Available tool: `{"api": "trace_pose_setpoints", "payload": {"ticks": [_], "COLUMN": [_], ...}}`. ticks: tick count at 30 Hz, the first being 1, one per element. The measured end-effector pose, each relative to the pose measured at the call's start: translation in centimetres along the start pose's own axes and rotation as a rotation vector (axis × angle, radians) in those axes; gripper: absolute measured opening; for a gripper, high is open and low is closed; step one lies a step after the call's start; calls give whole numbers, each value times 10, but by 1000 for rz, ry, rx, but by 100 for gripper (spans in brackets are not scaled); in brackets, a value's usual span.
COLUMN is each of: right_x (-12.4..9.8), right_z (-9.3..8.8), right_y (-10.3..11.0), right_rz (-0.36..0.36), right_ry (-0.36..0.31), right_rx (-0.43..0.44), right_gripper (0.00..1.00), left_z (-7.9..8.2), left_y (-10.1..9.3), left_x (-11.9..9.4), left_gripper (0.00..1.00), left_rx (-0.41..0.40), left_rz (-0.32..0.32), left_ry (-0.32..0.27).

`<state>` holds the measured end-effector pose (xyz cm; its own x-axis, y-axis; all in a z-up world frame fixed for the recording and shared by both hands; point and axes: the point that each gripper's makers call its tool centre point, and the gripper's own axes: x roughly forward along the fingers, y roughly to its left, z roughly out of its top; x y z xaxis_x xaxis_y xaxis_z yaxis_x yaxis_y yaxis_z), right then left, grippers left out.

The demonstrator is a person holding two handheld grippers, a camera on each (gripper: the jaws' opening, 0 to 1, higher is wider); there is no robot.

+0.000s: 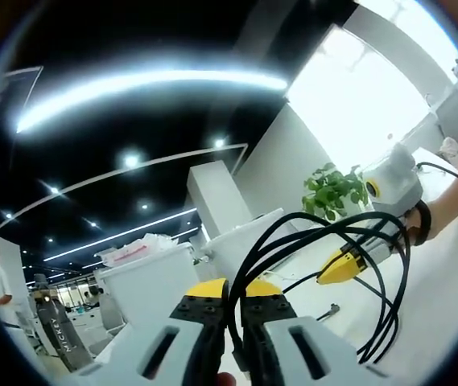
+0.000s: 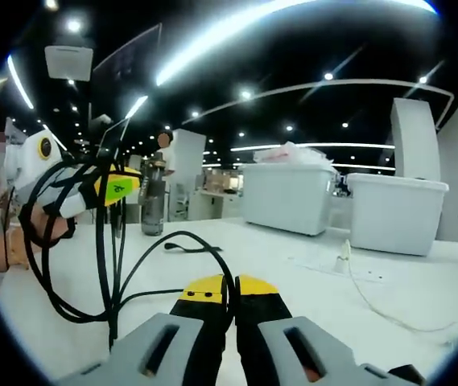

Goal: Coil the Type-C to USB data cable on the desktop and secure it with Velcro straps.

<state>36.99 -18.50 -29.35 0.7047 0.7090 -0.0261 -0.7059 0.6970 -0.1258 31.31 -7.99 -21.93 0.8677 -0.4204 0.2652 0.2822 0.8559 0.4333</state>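
Several loops of the black data cable (image 1: 325,265) hang between both tongs above the white table (image 2: 293,273). Left tongs (image 1: 230,318) pinch the bundle closed; right tongs (image 2: 230,301) are closed on a strand. Keep loops even and taut before strapping.

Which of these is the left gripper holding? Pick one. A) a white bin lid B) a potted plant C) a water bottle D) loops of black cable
D: in the left gripper view, the left gripper has its jaws closed on the looped black cable, whose strands run up from between the fingertips.
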Motion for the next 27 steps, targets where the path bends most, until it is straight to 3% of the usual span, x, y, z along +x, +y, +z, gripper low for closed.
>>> {"api": "trace_pose_setpoints", "payload": {"ticks": [18, 27], "right_x": [-2, -7], "right_z": [9, 22], "right_y": [-6, -7], "right_rz": [-20, -32], "right_ry": [-29, -76], "right_rx": [6, 20], "right_gripper": [3, 3], "left_z": [-1, 0], "left_y": [-1, -1], "left_x": [0, 0], "left_gripper": [6, 6], "left_rx": [-1, -4], "left_rz": [-2, -5], "left_ry": [3, 3]}}
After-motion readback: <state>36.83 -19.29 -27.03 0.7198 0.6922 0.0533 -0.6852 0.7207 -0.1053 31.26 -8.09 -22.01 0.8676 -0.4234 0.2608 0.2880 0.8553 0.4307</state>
